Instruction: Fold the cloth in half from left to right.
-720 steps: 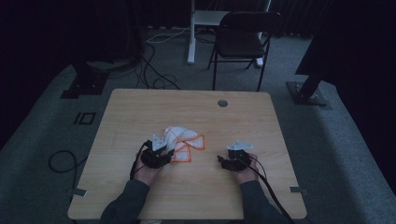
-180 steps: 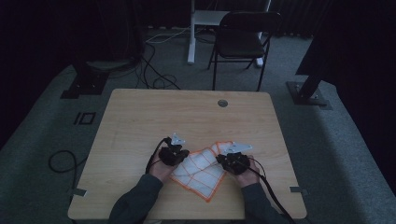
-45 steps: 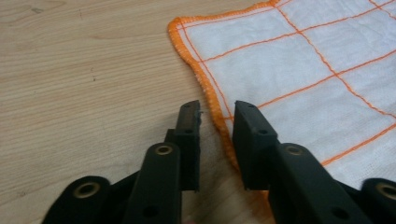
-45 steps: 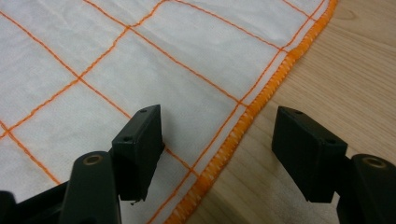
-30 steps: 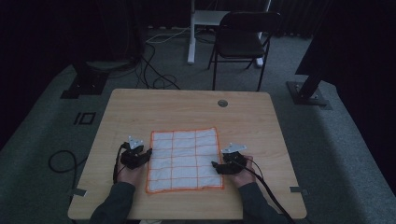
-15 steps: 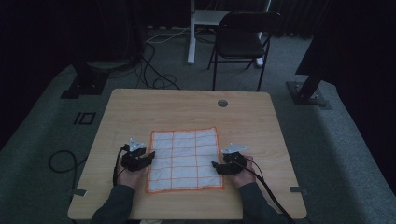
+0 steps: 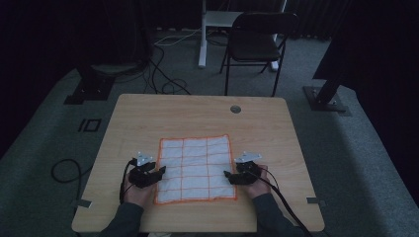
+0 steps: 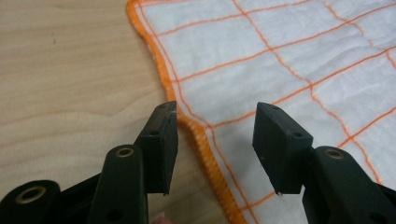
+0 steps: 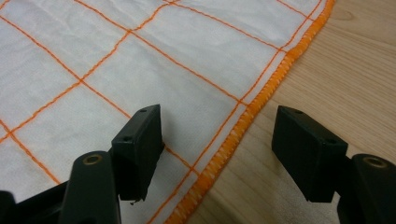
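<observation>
A white cloth (image 7: 195, 168) with an orange grid and orange hem lies spread flat on the wooden table (image 7: 197, 113). My left gripper (image 7: 159, 173) is at the cloth's left hem near the front corner. Its jaws have just been opening and now stand wide. In the left gripper view the left gripper (image 8: 215, 144) straddles the hem of the cloth (image 8: 280, 60) without pressing on it. My right gripper (image 7: 228, 176) is at the right hem. In the right gripper view the right gripper (image 9: 217, 154) is open, with the cloth (image 9: 140, 56) lying flat beneath it.
A round cable hole (image 7: 235, 109) sits near the table's far edge. Behind the table stand a dark folding chair (image 7: 259, 39) and a white stand (image 7: 202, 34). Cables trail across the grey floor (image 7: 163, 84) at the far left.
The cloth, bunched up in the oldest frame and half unfolded later, now lies flat. Over the last second my left gripper slid slightly toward the near edge; the right one stayed put.
</observation>
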Action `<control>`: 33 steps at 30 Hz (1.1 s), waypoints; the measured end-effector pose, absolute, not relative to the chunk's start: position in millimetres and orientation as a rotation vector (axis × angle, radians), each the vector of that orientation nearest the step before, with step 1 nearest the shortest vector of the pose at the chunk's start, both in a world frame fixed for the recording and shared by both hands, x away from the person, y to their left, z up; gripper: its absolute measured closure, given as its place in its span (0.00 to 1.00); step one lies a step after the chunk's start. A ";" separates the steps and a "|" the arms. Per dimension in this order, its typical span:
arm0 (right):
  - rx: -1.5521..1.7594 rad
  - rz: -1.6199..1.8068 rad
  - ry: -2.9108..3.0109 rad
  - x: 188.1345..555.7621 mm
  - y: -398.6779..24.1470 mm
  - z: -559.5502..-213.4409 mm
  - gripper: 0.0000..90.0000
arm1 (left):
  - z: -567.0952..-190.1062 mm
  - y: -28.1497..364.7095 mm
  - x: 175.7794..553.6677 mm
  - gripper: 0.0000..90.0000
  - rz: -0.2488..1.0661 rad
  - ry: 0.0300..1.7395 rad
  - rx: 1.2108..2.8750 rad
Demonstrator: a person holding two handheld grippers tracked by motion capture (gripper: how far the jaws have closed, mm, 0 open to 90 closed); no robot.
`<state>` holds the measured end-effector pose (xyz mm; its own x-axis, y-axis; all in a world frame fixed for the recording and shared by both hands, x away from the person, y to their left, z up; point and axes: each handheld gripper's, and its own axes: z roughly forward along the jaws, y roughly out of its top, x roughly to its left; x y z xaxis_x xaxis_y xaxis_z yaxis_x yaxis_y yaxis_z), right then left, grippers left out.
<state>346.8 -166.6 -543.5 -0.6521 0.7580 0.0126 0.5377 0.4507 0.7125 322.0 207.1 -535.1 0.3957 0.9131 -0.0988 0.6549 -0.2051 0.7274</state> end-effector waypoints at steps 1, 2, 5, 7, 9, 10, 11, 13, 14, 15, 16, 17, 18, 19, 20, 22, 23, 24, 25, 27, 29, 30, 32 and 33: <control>1.109 1.014 2.396 346.7 -166.5 -543.5 0.37 | -536.3 207.0 321.7 0.57 0.463 1.349 1.945; 1.109 1.014 2.397 346.6 -166.5 -543.5 0.37 | -537.2 207.1 321.7 0.57 0.461 1.352 1.946; 1.106 1.011 2.398 346.5 -166.6 -543.5 0.37 | -539.3 206.6 322.1 0.57 0.466 1.362 1.952; 1.105 1.011 2.398 346.4 -166.6 -543.5 0.37 | -539.6 206.4 322.4 0.58 0.467 1.359 1.951; 1.106 1.011 2.398 346.3 -166.6 -543.5 0.37 | -540.0 205.8 322.7 0.60 0.472 1.348 1.956; 1.105 1.011 2.398 346.3 -166.6 -543.5 0.37 | -540.1 205.2 322.7 0.61 0.478 1.345 1.960; 1.104 1.012 2.397 346.3 -166.6 -543.5 0.37 | -540.3 204.1 322.7 0.62 0.483 1.345 1.960; 1.105 1.011 2.398 346.0 -166.4 -543.4 0.37 | -540.5 202.7 323.1 0.64 0.488 1.344 1.959; 1.104 1.011 2.398 345.8 -166.4 -543.4 0.37 | -540.6 202.5 323.3 0.66 0.491 1.343 1.959; 1.106 1.010 2.398 345.7 -166.3 -543.4 0.37 | -540.5 202.4 323.3 0.69 0.490 1.343 1.959; 1.105 1.010 2.398 345.7 -166.2 -543.4 0.37 | -540.5 202.2 323.4 0.73 0.486 1.343 1.958; 1.105 1.010 2.398 345.7 -166.2 -543.4 0.37 | -540.4 202.1 323.4 0.78 0.484 1.345 1.958; 1.106 1.009 2.398 345.7 -166.2 -543.3 0.37 | -540.4 202.5 323.9 0.81 0.478 1.343 1.959; 1.105 1.010 2.399 345.7 -166.2 -543.3 0.37 | -540.4 202.6 324.5 0.85 0.474 1.343 1.957; 1.104 1.009 2.400 345.6 -166.2 -543.2 0.37 | -540.4 203.1 325.4 0.88 0.465 1.345 1.954; 1.104 1.009 2.401 345.5 -166.2 -543.1 0.37 | -540.5 204.1 327.9 0.93 0.449 1.342 1.951; 1.104 1.009 2.401 345.4 -166.1 -543.1 0.37 | -540.3 204.3 329.2 0.94 0.449 1.343 1.954; 1.104 1.009 2.401 345.4 -166.1 -543.1 0.37 | -540.3 204.3 329.2 0.95 0.449 1.343 1.954; 1.105 1.008 2.402 345.4 -166.2 -543.0 0.37 | -539.8 205.6 333.1 0.95 0.457 1.344 1.959; 1.100 1.014 2.408 345.0 -166.1 -542.7 0.37 | -539.4 207.9 336.7 0.96 0.462 1.352 1.959; 1.099 1.019 2.412 344.4 -165.7 -542.3 0.37 | -539.4 210.8 339.6 0.96 0.467 1.365 1.949; 1.095 1.019 2.410 344.2 -165.7 -542.3 0.37 | -539.4 212.6 340.6 0.96 0.462 1.370 1.946; 1.096 1.017 2.404 344.1 -166.0 -541.8 0.37 | -539.4 215.6 342.2 0.96 0.459 1.380 1.938; 1.098 1.018 2.403 344.2 -166.4 -541.6 0.37 | -539.3 216.8 342.9 0.96 0.452 1.384 1.934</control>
<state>344.2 -166.4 -541.6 -0.6588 0.7522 0.0134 0.5328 0.4540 0.7142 342.9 216.8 -539.3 0.3666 0.9232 -0.1156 0.6767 -0.1793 0.7141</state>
